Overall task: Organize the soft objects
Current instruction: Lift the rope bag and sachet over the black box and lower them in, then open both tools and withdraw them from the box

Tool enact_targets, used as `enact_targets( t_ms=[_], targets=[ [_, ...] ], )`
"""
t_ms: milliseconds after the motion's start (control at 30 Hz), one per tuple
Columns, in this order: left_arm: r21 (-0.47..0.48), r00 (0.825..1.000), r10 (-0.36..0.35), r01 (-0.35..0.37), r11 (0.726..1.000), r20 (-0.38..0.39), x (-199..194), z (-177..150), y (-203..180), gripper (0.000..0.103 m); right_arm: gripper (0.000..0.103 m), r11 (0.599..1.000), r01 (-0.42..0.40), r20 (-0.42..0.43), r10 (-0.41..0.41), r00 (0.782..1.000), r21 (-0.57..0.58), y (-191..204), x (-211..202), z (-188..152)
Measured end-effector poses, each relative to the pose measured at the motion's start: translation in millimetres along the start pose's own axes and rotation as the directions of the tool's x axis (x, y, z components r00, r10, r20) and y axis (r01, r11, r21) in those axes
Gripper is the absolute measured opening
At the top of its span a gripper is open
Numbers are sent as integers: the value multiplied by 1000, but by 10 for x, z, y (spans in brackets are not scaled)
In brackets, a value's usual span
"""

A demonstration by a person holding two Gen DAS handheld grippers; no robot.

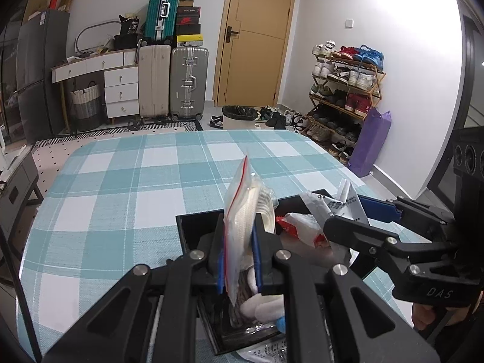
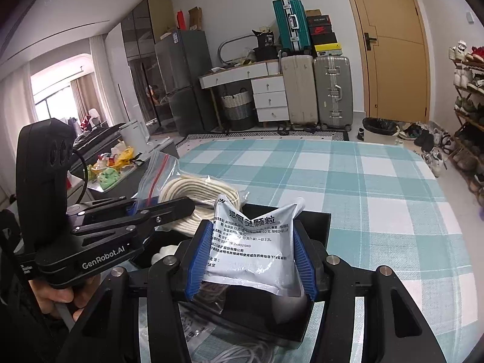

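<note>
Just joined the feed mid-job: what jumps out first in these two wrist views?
Both grippers are loaded over the black box at the near edge of the teal checked table. The left gripper is shut on a zip bag of coiled white cord, held upright. The right gripper is shut on a pale sachet with printed text, just beside it.

"GenRobot.AI" — left gripper point(image 2: 169, 208); "DAS" — right gripper point(image 1: 348, 211)
</note>
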State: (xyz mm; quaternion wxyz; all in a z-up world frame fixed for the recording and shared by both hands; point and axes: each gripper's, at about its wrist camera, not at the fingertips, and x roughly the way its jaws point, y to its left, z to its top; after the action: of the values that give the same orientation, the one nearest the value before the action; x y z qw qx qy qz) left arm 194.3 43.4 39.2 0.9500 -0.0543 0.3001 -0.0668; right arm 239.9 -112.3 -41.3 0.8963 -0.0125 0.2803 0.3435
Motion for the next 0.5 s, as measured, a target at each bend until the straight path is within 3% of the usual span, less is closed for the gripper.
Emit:
enact_targets(
  t_ms=[367,500],
  targets=[
    [16,1000,-9,9,1000,-24,76,-47,-81,12,52,999,29,-12,-29,999,-19,-24,71,-51],
    [10,999,-5,6,1000,-46,103,-67,-81,15,57,999,31,-21,-31,999,-21,-49,79,-84]
  ],
)
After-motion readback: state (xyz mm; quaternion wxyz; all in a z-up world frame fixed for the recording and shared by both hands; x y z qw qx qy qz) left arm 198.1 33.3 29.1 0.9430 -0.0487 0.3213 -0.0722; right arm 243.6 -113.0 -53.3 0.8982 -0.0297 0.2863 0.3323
